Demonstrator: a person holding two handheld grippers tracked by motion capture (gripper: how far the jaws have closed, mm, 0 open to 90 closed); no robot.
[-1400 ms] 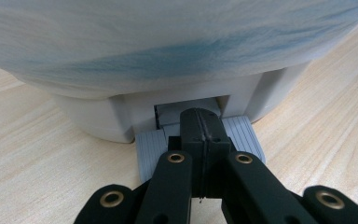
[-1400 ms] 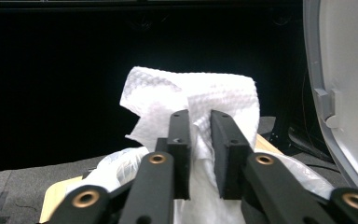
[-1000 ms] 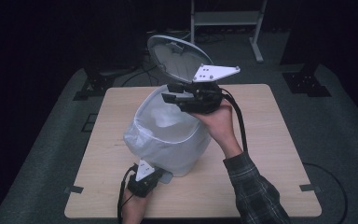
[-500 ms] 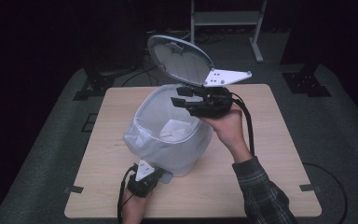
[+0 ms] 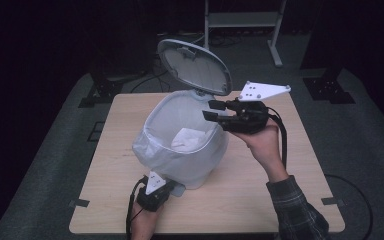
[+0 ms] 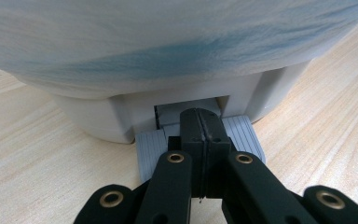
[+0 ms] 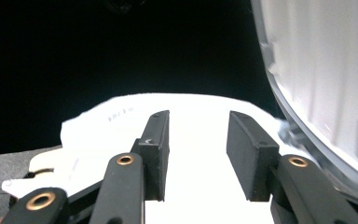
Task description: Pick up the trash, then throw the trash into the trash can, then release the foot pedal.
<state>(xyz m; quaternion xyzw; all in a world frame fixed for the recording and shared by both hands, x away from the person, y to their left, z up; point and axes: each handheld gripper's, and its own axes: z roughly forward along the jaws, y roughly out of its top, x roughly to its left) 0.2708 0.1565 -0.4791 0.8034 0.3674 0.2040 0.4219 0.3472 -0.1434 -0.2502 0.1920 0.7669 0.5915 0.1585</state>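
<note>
A small white pedal bin (image 5: pixel 200 170) stands near the middle of my wooden desk (image 5: pixel 280 185), lined with a pale bag (image 5: pixel 150 150) folded over its rim. Its lid (image 5: pixel 195 67) stands raised at the back, tilted up and away from me.

My left gripper (image 5: pixel 155 187) sits at the near foot of the bin. In the left gripper view its jaws are pressed fully together, with nothing between them, and the joined tip (image 6: pixel 199 128) rests on the ribbed grey pedal (image 6: pixel 247 137) at the base. I judge that this pressing down is what holds the lid up; I am using the closed jaws as a single blunt finger, not as a clamp.

My right gripper (image 5: pixel 219 111) is held in the air at the bin's right rim, just below the raised lid, pointing across the opening. In the right gripper view its jaws stand about half open, and the gap between the pads (image 7: pixel 156 154) is bare. It holds nothing and I cannot see it touching anything.

A crumpled white wad (image 5: pixel 187 140), probably paper or tissue, lies inside the bag near the bottom. Given the empty jaws poised above it, I judge the wad was meant for the bin and is where it belongs.
</note>
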